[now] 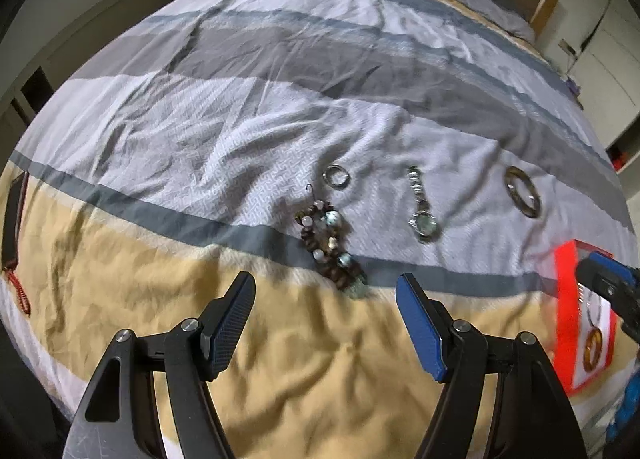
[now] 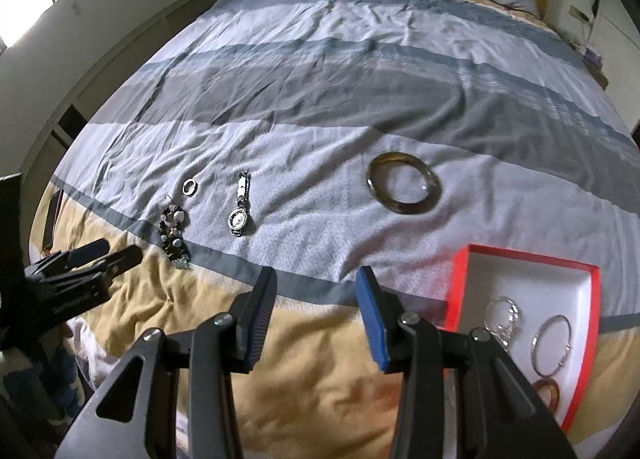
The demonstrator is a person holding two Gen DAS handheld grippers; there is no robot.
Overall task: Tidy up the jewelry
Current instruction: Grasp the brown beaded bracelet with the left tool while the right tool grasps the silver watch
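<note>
Left wrist view: my left gripper [image 1: 325,291] hangs over the tan band of the bed cover [image 1: 280,119], fingers wide apart and holding nothing. Just beyond the fingertips lies a beaded bracelet [image 1: 330,247] of dark brown, pale pink and pale blue-green beads, bunched in an elongated heap across the grey stripe. Past it rests a small silver ring [image 1: 338,177]. To the right lies a silver wristwatch [image 1: 422,205], band stretched away from me, round face nearest. Farther right sits a dark brownish bangle [image 1: 522,191], flat on the pale fabric. At the right edge stands the red box [image 1: 564,299] with its white interior; blur hides detail there.

Right wrist view: my right gripper [image 2: 316,287] also has its fingers apart, empty, above the grey stripe. The bangle [image 2: 404,189] lies ahead, well apart from the box [image 2: 460,279], which is just right of my fingers. Inside the box are a clear sparkling bracelet [image 2: 502,317], a thin silver hoop bangle [image 2: 552,345] and an amber ring-shaped piece [image 2: 550,389], partly hidden.
</note>
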